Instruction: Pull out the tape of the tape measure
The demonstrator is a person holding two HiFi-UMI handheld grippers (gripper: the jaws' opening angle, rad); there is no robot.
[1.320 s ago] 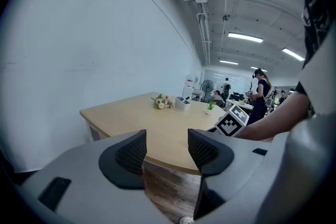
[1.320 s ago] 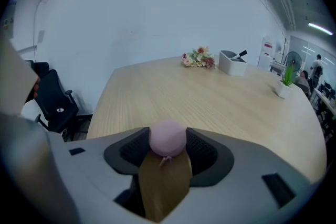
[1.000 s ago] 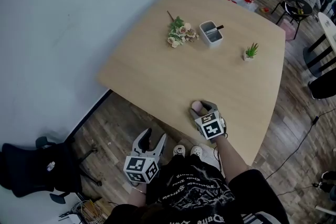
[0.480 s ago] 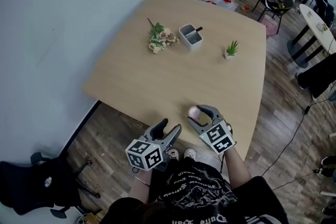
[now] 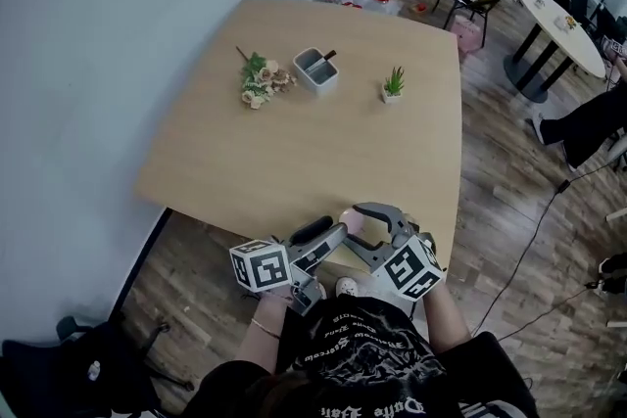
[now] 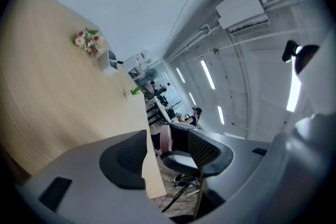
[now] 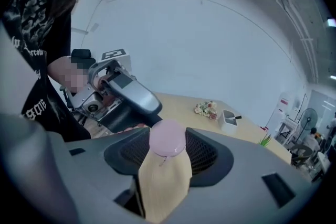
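The pink tape measure [image 5: 350, 218] is at the near edge of the tabletop [image 5: 294, 152], clenched between the fingers of the right gripper [image 5: 359, 228]. The left gripper [image 5: 328, 235] hovers at that same tabletop edge, just beside the tape measure. Its fingers are spread apart and grasp nothing.

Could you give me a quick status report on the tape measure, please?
Right gripper shut on the pink tape measure at the table edge. Left gripper open, empty, close beside it. No tape visibly out. Nothing in the way.
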